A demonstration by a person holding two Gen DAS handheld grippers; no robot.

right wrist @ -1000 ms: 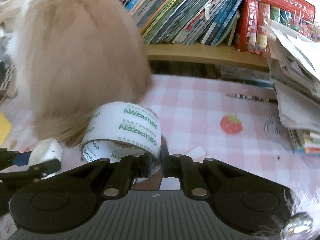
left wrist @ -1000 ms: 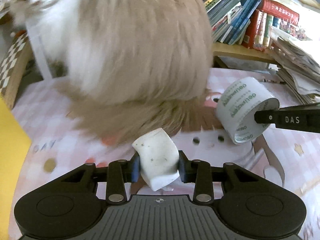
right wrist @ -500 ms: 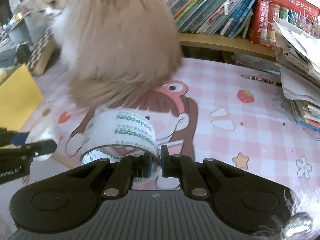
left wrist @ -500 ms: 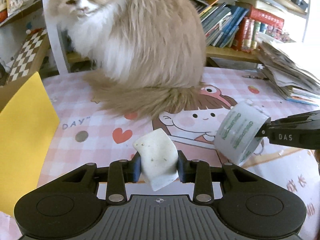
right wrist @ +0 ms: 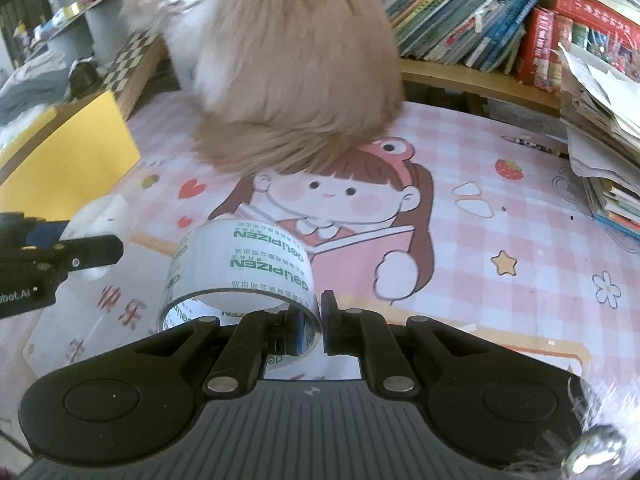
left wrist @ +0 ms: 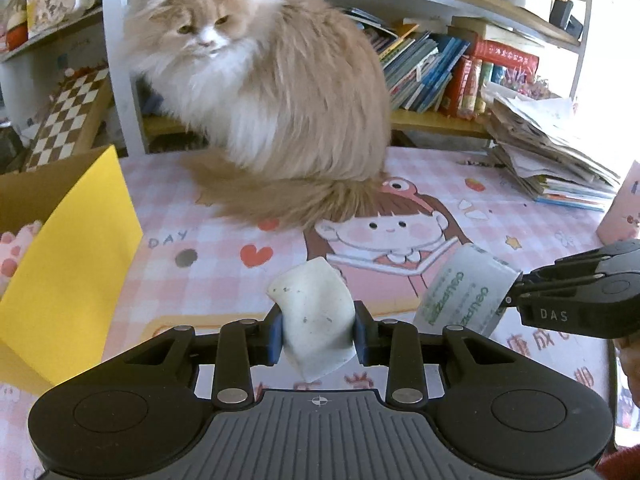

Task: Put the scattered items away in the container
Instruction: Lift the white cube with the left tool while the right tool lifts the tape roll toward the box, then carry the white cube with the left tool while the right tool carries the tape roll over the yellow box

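We see the left gripper (left wrist: pixel 316 334) clamped on a soft, white, speckled eraser-like block (left wrist: pixel 314 318), held above the front edge of the glossy pink checked table mat (left wrist: pixel 500 216). The right gripper (right wrist: pixel 322 322) pinches the thin wall of a clear plastic tape roll (right wrist: pixel 240 268) printed in green, one finger inside the ring and one outside. A cardboard box with a smooth yellow flap (left wrist: pixel 68 268) stands at the mat's left edge, something plush, perhaps a toy, inside it, and a long-haired cat (left wrist: pixel 272 92) sits towards the back edge.
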